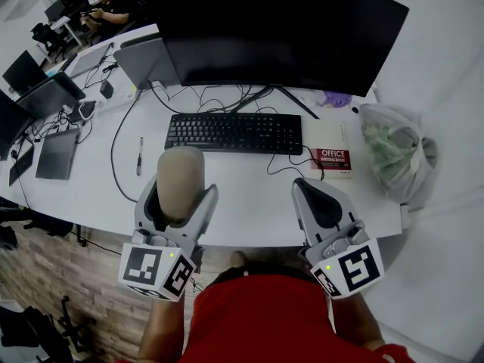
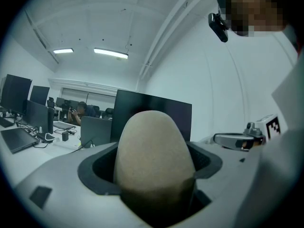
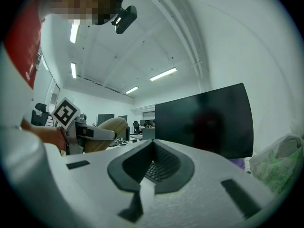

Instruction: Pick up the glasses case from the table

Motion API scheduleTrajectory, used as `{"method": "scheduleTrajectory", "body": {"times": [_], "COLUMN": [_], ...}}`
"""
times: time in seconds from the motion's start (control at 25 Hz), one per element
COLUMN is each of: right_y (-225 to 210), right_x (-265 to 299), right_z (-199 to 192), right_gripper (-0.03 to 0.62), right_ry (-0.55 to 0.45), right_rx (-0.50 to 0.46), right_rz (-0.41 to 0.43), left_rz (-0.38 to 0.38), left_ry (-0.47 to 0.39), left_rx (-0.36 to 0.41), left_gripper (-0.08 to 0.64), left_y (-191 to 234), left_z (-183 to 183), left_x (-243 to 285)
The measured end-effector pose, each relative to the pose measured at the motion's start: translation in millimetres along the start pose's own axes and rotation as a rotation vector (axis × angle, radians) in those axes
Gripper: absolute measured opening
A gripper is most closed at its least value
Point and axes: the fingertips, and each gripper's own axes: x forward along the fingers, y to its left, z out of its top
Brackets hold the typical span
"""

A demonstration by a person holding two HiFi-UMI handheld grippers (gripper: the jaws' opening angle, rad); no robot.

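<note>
The glasses case [image 1: 180,178] is a beige, rounded, oblong shell. It stands upright between the jaws of my left gripper [image 1: 180,193], which is shut on it and holds it off the white table [image 1: 249,203], near the front edge. In the left gripper view the glasses case [image 2: 154,156] fills the gap between the jaws, and its lower end is hidden in them. My right gripper [image 1: 305,187] hovers at the right front of the table, shut with nothing in it. The right gripper view shows the glasses case [image 3: 108,128] off to the left.
A black keyboard [image 1: 233,133] lies mid-table in front of a wide curved monitor [image 1: 272,29]. A red-and-white book [image 1: 331,161] and a plastic bag [image 1: 397,153] sit at the right. A pen [image 1: 140,156], cables and a dark tablet [image 1: 57,153] lie to the left.
</note>
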Motion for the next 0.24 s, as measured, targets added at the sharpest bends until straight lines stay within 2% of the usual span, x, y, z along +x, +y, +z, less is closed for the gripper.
{"method": "scheduleTrajectory", "body": {"times": [0.24], "right_y": [1.7], "right_x": [0.0], "right_z": [-3.1], "right_gripper": [0.005], "right_ry": [-0.003], "right_rx": [0.000], "right_rz": [0.000], "left_rz": [-0.005], "left_ry": [0.003], "left_rx": [0.001], "left_gripper": [0.402], "left_y": [-0.2], "left_z": [-3.9], "left_x": [-0.3]}}
